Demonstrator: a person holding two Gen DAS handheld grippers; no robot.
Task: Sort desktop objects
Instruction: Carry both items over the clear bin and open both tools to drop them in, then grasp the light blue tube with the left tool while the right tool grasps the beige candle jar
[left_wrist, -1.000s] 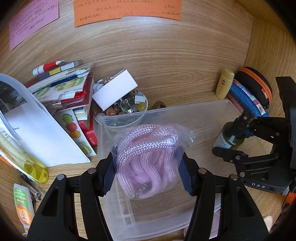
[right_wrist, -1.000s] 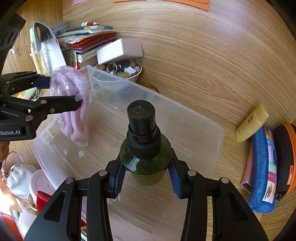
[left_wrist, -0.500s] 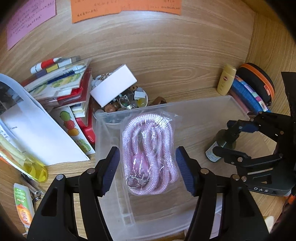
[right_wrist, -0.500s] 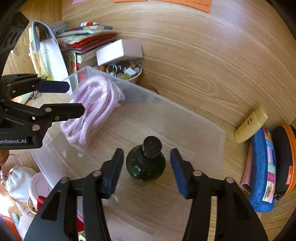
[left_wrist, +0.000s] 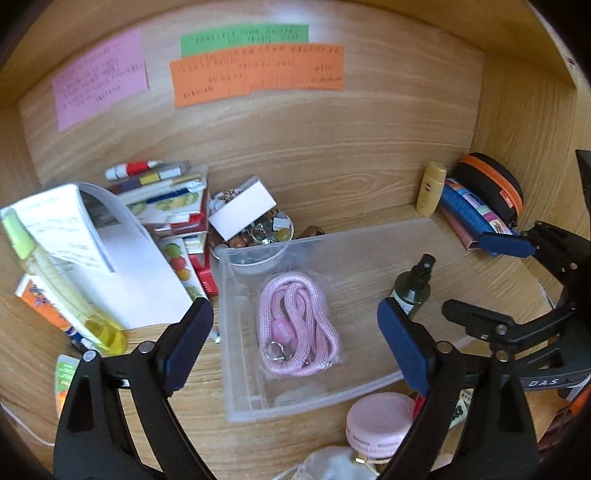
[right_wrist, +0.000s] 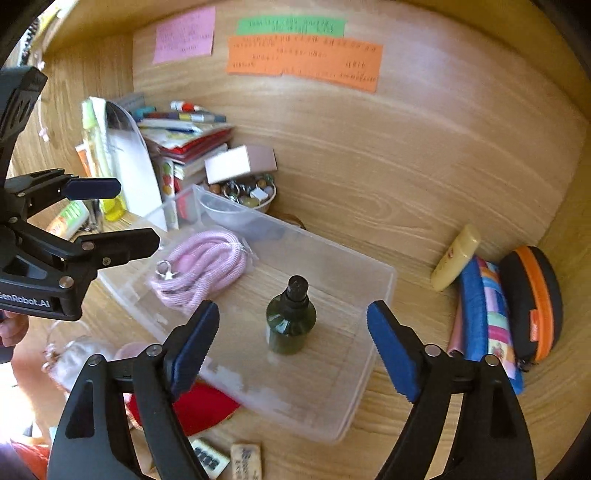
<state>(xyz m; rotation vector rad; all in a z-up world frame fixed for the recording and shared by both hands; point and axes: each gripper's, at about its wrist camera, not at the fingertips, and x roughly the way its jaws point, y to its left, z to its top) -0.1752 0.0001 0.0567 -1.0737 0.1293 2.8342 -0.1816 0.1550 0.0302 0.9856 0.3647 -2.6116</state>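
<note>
Left wrist view: my left hand-held gripper (left_wrist: 295, 328) stands wide apart, holding nothing, above the clear rectangular plastic bin (left_wrist: 236, 332) on the wooden table (left_wrist: 332, 177). A coiled pink rope in a clear plastic bag (left_wrist: 299, 328) lies flat in the bin's left part; the dark green spray bottle with a black cap (left_wrist: 413, 290) stands upright to its right — the two are apart. A white bowl of small trinkets (left_wrist: 258, 236) sits just behind the bin.

Right wrist view: my right hand-held gripper (right_wrist: 293, 347) is also spread wide and empty, with the bottle (right_wrist: 291, 317) upright between its blue pads (right_wrist: 391, 350) but touching neither. The bagged rope (right_wrist: 203, 271) lies near the bin's (right_wrist: 369, 369) far left corner.
</note>
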